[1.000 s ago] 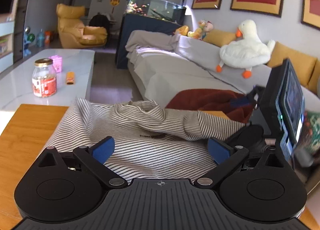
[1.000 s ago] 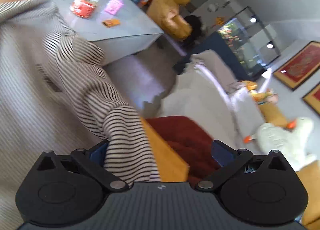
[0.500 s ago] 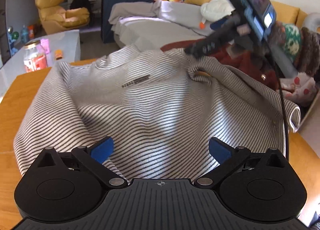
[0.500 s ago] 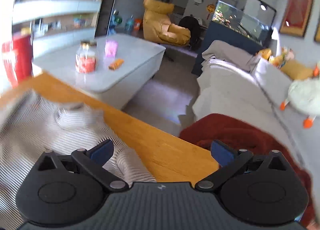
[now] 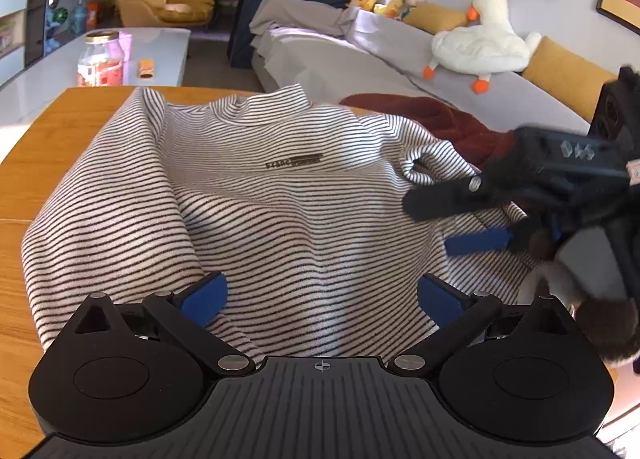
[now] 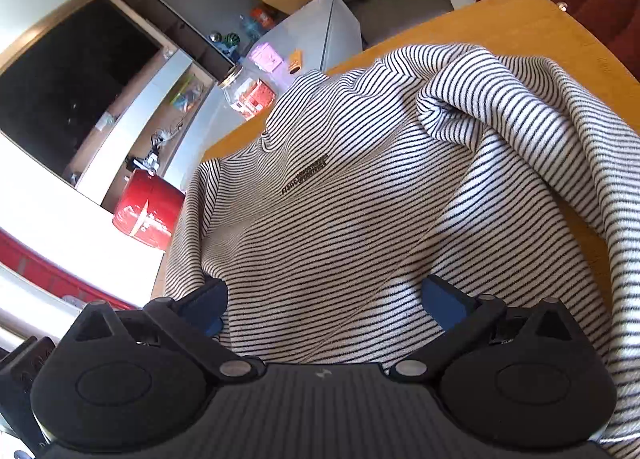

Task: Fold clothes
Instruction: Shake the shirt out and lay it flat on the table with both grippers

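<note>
While both tools gape — left tool [image 5: 320, 295], right tool [image 6: 324, 301] — striped shirt [image 5: 288, 211] chest print unreadable; flat on table [image 5: 60, 131].

Wooden bench [image 5: 60, 127], warm orange top, and spread across it front-up lies the striped sweater [image 5: 280, 211], collar toward the far edge, one sleeve bunched into a fold on its right side.

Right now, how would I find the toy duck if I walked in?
Look at the long grey sofa behind the wooden table. On its back ledge sits a big white plush duck, the only toy there with an orange beak and feet.
</note>
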Available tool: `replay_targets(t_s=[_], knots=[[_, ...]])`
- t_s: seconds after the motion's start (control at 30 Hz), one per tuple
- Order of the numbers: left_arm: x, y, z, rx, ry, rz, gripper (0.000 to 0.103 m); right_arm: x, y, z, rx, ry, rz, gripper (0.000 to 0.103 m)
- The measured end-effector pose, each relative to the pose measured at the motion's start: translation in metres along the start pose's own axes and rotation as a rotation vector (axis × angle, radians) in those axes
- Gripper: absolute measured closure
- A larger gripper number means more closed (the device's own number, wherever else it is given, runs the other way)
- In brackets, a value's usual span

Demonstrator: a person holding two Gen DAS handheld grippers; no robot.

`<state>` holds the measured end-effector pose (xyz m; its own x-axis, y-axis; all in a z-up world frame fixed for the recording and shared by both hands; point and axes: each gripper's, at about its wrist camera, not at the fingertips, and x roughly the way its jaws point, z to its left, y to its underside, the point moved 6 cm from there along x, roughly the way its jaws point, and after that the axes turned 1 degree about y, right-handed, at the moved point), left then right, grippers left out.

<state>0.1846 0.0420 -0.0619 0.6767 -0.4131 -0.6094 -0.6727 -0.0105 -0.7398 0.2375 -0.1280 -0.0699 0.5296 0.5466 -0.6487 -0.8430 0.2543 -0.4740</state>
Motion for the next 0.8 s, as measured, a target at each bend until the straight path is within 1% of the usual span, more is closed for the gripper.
replay_targets(t_s=[0.03,0.13,0.17,0.2,0.23,0.27,0.33,0.37,0.43,0.47,0.5,0.53,0.57,0.63,0.67,0.73,0.8], knots=[[0.0,0.0,0.0,-0.002,0.001,-0.003,0.0,0.0,0.0,0.0,0.004,0.0,-0.008,0.0],[-0.001,0.0,0.001,-0.013,0.008,-0.013,0.0,0.0,0.003,0.009,-0.071,-0.011,0.076,0.0],[-0.001,0.0,0.001,-0.017,0.01,-0.015,0.0,-0.007,0.004,0.012,-0.091,-0.016,0.083,0.002],[0.0,0.0,0.001,-0.021,0.01,-0.016,0.0,-0.023,0.005,0.019,-0.163,-0.007,0.052,0.008],[0.0,0.0,0.001,-0.023,0.01,-0.018,0.0,-0.04,0.005,0.026,-0.24,0.006,0.02,0.009],[-0.001,0.0,0.001,-0.024,0.007,-0.021,0.0,-0.06,0.005,0.034,-0.368,0.063,-0.032,0.01],[-0.003,0.001,0.0,-0.025,-0.002,-0.033,0.0,-0.103,0.012,0.044,-0.631,0.215,-0.131,0.01],[-0.004,0.001,0.0,-0.026,-0.004,-0.038,0.0,-0.121,0.017,0.043,-0.719,0.287,-0.149,0.012],[-0.004,0.0,0.001,-0.034,0.003,-0.039,0.0,-0.141,0.03,0.032,-0.778,0.379,-0.096,0.021],[-0.004,0.0,0.002,-0.041,0.008,-0.036,0.0,-0.151,0.037,0.026,-0.803,0.424,-0.069,0.029],[-0.003,-0.001,0.003,-0.048,0.013,-0.034,0.0,-0.154,0.044,0.017,-0.796,0.452,-0.036,0.035],[-0.003,-0.001,0.004,-0.055,0.017,-0.033,0.0,-0.156,0.051,0.009,-0.797,0.477,-0.015,0.036],[-0.002,-0.001,0.005,-0.06,0.02,-0.033,0.0,-0.156,0.056,0.001,-0.805,0.513,-0.013,0.036],[-0.002,0.0,0.005,-0.062,0.019,-0.032,0.0,-0.153,0.063,-0.015,-0.82,0.589,-0.028,0.036],[-0.002,0.0,0.004,-0.059,0.015,-0.031,0.0,-0.149,0.062,-0.02,-0.815,0.589,-0.027,0.036],[-0.001,0.0,0.003,-0.048,0.004,-0.025,0.0,-0.14,0.06,-0.029,-0.806,0.589,-0.022,0.043],[-0.001,0.0,0.001,-0.038,-0.007,-0.021,0.0,-0.124,0.053,-0.036,-0.802,0.576,0.007,0.067]])
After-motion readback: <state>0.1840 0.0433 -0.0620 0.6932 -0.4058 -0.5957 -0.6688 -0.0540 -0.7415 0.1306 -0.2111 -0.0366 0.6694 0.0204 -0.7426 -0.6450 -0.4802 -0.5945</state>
